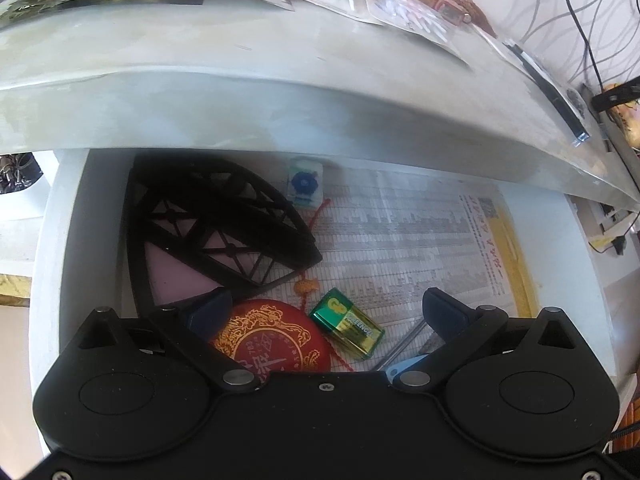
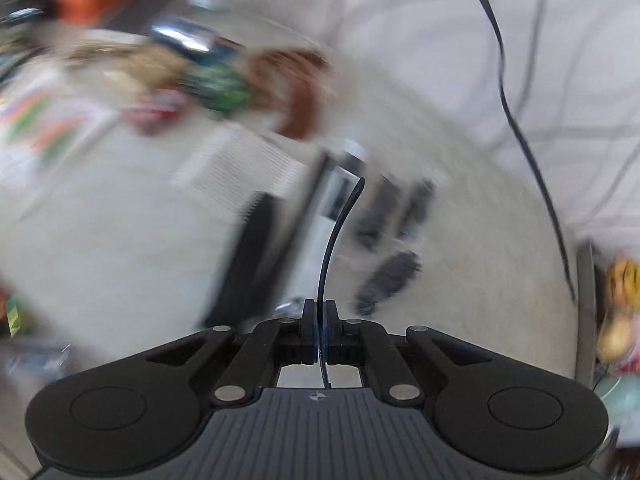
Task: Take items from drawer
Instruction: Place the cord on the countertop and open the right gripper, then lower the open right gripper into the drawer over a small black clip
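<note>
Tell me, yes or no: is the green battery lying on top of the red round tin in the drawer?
No. The green battery lies on the printed paper liner, beside the red round tin.

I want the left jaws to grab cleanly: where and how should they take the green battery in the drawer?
Grip the green battery across its two long flat sides, coming from above. It lies flat on the paper liner, with clear space along both sides and the red disc just beside it.

Daylit; left view sharp, right view motion-blurred.
</note>
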{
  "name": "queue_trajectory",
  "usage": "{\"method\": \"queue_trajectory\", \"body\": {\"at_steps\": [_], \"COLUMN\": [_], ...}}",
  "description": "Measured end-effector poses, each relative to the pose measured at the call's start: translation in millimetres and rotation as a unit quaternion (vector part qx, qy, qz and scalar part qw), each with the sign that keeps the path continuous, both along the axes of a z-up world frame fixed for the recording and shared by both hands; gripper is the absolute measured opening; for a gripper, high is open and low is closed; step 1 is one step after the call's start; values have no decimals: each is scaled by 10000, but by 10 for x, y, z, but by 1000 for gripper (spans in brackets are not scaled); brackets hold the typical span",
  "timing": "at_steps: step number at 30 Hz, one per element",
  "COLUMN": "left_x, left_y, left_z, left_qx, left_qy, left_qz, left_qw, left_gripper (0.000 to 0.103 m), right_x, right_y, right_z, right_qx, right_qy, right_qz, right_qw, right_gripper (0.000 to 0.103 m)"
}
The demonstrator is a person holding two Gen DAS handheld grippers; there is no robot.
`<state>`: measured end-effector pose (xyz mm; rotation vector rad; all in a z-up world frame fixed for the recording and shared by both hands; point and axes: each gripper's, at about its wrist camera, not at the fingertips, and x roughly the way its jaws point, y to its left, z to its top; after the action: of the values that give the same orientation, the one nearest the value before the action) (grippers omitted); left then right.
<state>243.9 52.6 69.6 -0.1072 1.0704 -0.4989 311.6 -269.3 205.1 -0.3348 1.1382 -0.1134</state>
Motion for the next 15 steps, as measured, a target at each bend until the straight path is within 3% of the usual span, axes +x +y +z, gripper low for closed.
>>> {"method": "queue_trajectory", "body": {"at_steps": [3, 5, 6, 11, 12, 15], "left_x": [16, 23, 22, 16, 16, 14], "left_y": [2, 3, 1, 8, 13, 13], "left_z": [-15, -23, -23, -21, -21, -21], "left_qx": [12, 14, 17, -26, -44, -84], "left_qy": [55, 85, 81, 82, 87, 112], "left_qz": [10, 14, 10, -38, -46, -88], "left_qw": [10000, 10000, 10000, 10000, 9999, 9999], "left_gripper": [103, 103, 103, 103, 103, 103], "right_x": [104, 54, -1, -620, -833, -1566], "right_y": [-142, -152, -144, -96, -107, -115], "right_z": [-82, -71, -43, 401, 508, 688], "right_qx": [192, 68, 57, 334, 512, 999], "right_qy": [6, -98, -168, -610, -526, 503], "right_qz": [-203, -342, -319, 24, 234, 1105], "right_qw": [9996, 9993, 9993, 9976, 9970, 9876], "right_gripper": [10, 53, 58, 58, 59, 60]}}
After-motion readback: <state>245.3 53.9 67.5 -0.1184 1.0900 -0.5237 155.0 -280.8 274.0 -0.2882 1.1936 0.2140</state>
